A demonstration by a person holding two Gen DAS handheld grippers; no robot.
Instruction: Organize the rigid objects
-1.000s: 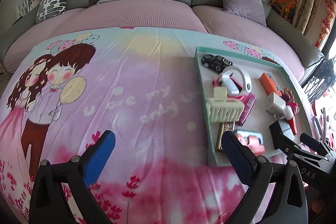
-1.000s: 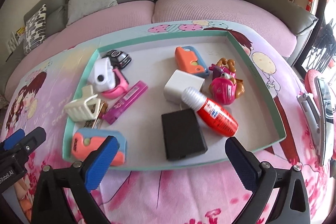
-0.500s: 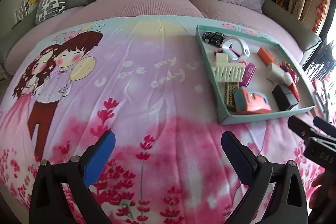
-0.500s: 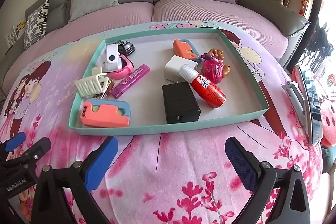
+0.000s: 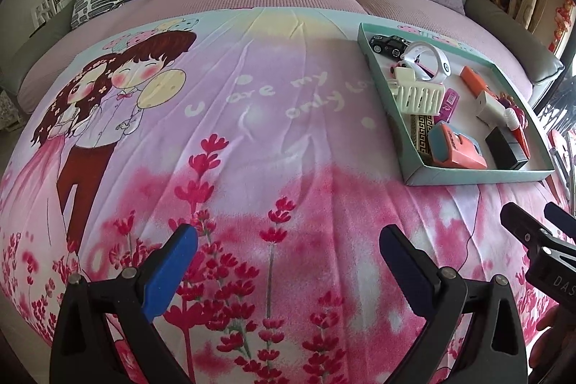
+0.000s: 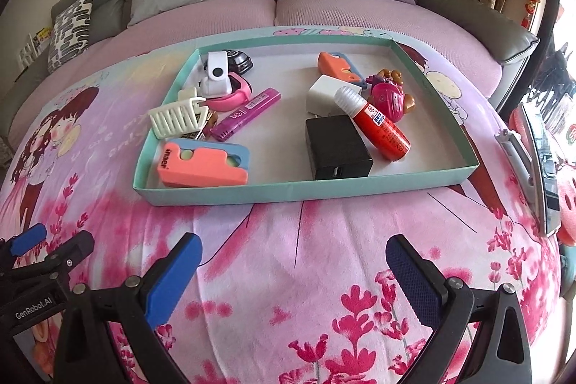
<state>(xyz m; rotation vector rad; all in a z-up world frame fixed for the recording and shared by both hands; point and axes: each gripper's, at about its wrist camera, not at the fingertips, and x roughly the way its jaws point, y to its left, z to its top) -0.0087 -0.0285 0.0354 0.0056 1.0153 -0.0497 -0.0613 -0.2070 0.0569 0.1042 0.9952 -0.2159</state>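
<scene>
Both grippers are seen spread wide and empty at the bottom of their frames: the right gripper [image 6: 291,276] hangs over bare printed bedspread [image 6: 324,240], the left gripper [image 5: 288,261] likewise, with the tray at the right of its frame. Just above the right gripper, at frame centre, the teal tray [image 6: 288,195] is seen on the cloth, well clear of the blue pads. Nearest its front wall lie a coral sponge block [image 6: 203,168] and a black charger [image 6: 336,146]; behind these a red glue bottle [image 6: 378,123] leans on the charger. A sound approach would probably be made from above, with the pads closed across the charger's flat sides, the bottle being left undisturbed.
</scene>
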